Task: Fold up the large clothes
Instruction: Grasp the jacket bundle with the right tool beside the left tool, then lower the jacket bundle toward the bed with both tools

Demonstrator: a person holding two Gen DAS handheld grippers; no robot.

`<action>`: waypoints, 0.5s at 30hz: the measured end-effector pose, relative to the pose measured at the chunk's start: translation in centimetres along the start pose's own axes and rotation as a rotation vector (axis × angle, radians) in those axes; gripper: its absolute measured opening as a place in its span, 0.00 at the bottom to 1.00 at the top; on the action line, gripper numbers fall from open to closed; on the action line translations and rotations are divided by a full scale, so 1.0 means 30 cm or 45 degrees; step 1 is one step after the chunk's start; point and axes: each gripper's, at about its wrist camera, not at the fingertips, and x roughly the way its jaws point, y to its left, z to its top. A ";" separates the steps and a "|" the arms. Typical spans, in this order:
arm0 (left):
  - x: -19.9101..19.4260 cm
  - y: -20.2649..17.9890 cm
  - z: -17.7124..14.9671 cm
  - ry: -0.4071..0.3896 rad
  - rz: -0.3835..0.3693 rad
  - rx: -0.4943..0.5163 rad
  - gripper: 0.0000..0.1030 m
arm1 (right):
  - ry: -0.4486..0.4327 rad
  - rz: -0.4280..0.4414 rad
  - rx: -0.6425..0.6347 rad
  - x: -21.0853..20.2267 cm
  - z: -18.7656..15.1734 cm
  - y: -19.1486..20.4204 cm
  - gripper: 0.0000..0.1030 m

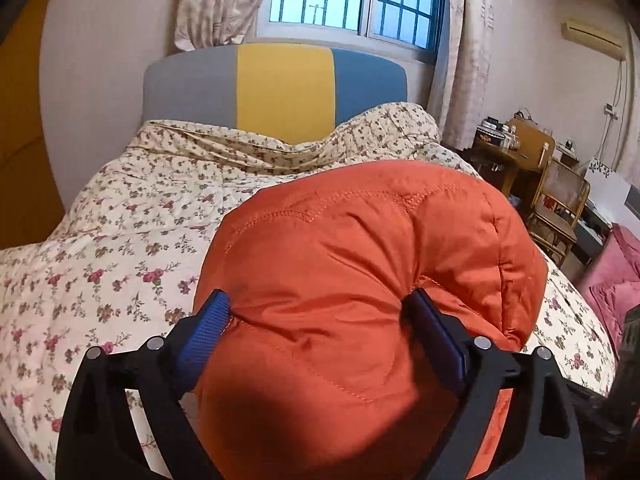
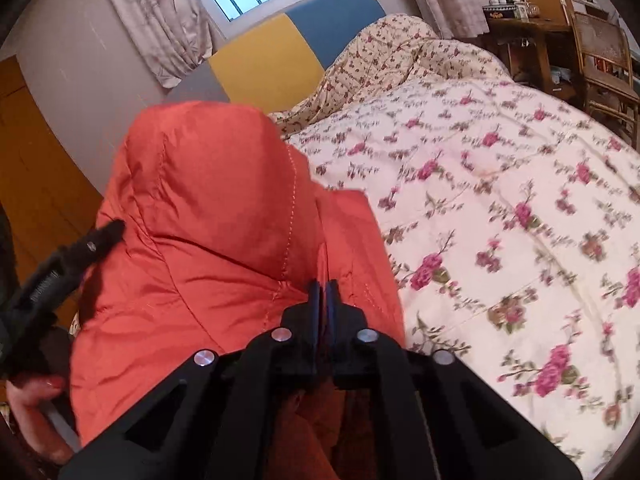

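An orange padded jacket (image 1: 360, 264) is held up above a bed with a floral quilt (image 1: 120, 248). My left gripper (image 1: 320, 312) is clamped on a thick puffy fold of the jacket, with its blue pads pressing in from both sides. My right gripper (image 2: 325, 292) is shut tight on a thin edge of the same jacket (image 2: 208, 216). The left gripper (image 2: 60, 276) and the hand holding it show at the left of the right wrist view. The jacket's lower part is hidden behind the grippers.
The floral quilt (image 2: 500, 216) covers the bed, bunched up near the grey, yellow and blue headboard (image 1: 280, 88). A wooden table (image 1: 508, 148) and rattan chair (image 1: 560, 208) stand right of the bed. A pink cloth (image 1: 616, 276) lies at far right.
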 end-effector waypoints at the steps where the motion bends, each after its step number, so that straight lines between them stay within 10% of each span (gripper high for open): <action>1: 0.000 0.004 -0.001 0.001 -0.001 -0.003 0.87 | -0.061 0.008 -0.013 -0.040 0.016 0.024 0.13; 5: 0.011 0.015 0.005 0.025 -0.008 -0.015 0.87 | -0.234 0.066 -0.165 -0.162 0.114 0.149 0.23; 15: 0.049 -0.029 0.022 0.109 0.054 0.048 0.91 | -0.065 0.087 -0.260 0.129 0.271 0.263 0.21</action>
